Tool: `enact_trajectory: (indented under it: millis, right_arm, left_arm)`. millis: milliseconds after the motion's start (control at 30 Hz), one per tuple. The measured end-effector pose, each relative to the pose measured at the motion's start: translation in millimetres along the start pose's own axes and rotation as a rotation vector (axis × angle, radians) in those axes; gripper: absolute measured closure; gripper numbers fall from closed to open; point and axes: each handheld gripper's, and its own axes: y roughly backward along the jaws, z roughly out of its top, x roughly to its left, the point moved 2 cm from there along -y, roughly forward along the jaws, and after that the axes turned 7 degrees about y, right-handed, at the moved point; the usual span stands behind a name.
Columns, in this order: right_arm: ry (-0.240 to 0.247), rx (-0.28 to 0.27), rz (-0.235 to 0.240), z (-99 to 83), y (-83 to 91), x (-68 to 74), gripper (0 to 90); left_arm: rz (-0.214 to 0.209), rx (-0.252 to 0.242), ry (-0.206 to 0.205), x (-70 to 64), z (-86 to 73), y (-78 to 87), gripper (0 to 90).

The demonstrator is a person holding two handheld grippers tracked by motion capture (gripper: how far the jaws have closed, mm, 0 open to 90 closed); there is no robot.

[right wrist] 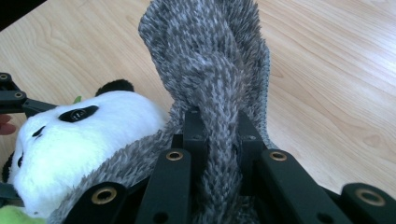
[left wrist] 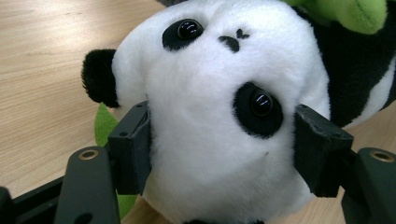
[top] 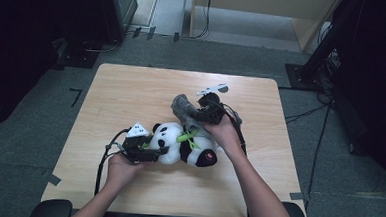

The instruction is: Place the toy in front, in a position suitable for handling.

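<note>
Two grippers work on a pale wooden table (top: pixel 132 90) above grey carpet (top: pixel 40 110). The left gripper (left wrist: pixel 219 154) clamps the toy panda (left wrist: pixel 215 93); the right gripper (right wrist: pixel 218 135) pinches a grey cloth (right wrist: pixel 205 51).

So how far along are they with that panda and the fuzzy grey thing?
Both grips look made: the left tool is clamped on the panda's head, and the right tool pinches a fold of the grey fuzzy cloth. In hand, the cloth lies against the panda's head, lifted above the table. Left, probably: pulling it on or off; I cannot tell which.
</note>
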Motion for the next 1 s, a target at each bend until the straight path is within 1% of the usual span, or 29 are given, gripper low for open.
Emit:
enact_trajectory:
  millis: [67, 100, 133, 167, 200, 233, 267, 333, 400, 433, 533, 567, 633, 700, 800, 833, 867, 933, 1000]
  right_arm:
    - [-0.003, 0.002, -0.011, -1.5, 1.7, -3.7, 80.6]
    - [-0.012, 0.003, -0.014, -2.2, 2.9, -5.7, 80.6]
    - [-0.009, 0.004, -0.026, -3.6, 4.7, -9.1, 80.6]
    - [-0.009, 0.004, -0.026, -3.6, 4.7, -9.1, 80.6]
    - [-0.017, -0.001, -0.041, -5.3, 7.9, -14.1, 80.6]
    - [-0.017, -0.001, -0.041, -5.3, 7.9, -14.1, 80.6]
    - [-0.029, -0.011, -0.052, -6.1, 11.8, -18.3, 80.6]
    - [-0.032, -0.03, -0.065, -5.2, 16.5, -20.2, 80.6]
    - [-0.038, -0.079, -0.056, -2.2, 25.0, -19.1, 80.6]
    - [-0.026, -0.097, -0.055, -0.6, 27.7, -18.9, 80.7]
    - [-0.023, -0.159, -0.031, 7.9, 43.6, -10.2, 80.7]
    - [-0.019, -0.17, -0.022, 10.0, 46.9, -7.7, 80.7]
    - [0.003, -0.193, -0.002, 15.3, 53.4, 1.6, 80.7]
    - [0.037, -0.208, 0.017, 19.8, 56.7, 14.1, 80.7]
    - [0.063, -0.201, 0.066, 23.1, 55.8, 31.6, 80.6]
    - [0.063, -0.201, 0.066, 23.1, 55.8, 31.6, 80.6]
    - [0.084, -0.19, 0.092, 24.2, 53.2, 42.8, 80.6]
    - [0.094, -0.182, 0.117, 24.1, 48.6, 51.7, 80.6]
    - [0.107, -0.162, 0.144, 22.5, 39.7, 60.8, 80.6]
  left_arm:
    - [0.0, 0.0, 0.001, 0.2, 0.0, 0.1, 31.0]
    - [-0.001, 0.003, 0.001, 0.4, 0.1, 0.3, 31.0]
    - [-0.001, 0.003, 0.001, 0.4, 0.1, 0.3, 31.0]
    - [-0.001, 0.002, 0.002, 0.6, 0.2, 0.2, 31.0]
    - [-0.002, 0.002, 0.004, 0.8, 0.3, 0.2, 31.0]
    - [-0.003, 0.002, 0.005, 1.0, 0.4, 0.2, 30.9]
    - [-0.003, 0.0, 0.005, 1.2, 0.4, 0.1, 30.9]
    - [-0.003, -0.001, 0.007, 1.4, 0.6, 0.2, 30.9]
    - [-0.002, 0.0, 0.005, 2.2, 0.9, 0.5, 30.8]
    - [-0.003, 0.0, 0.007, 2.5, 1.2, 0.6, 30.8]
    - [-0.003, -0.008, 0.008, 3.1, 1.5, 0.4, 30.6]
    - [-0.003, -0.008, 0.008, 3.1, 1.5, 0.4, 30.4]
    - [-0.004, -0.012, 0.007, 3.5, 1.9, 0.4, 30.2]
    - [-0.002, -0.016, 0.005, 3.4, 2.3, 0.4, 30.1]
    - [-0.001, -0.014, 0.0, 3.5, 2.5, 0.6, 30.0]
    - [-0.002, -0.017, 0.002, 3.4, 2.6, 0.5, 30.0]
    - [-0.001, -0.019, 0.001, 3.6, 2.6, 0.5, 29.9]
    - [-0.005, -0.021, 0.005, 4.0, 2.8, 0.4, 29.8]
    - [-0.011, -0.025, 0.018, 4.4, 3.2, 0.2, 29.8]
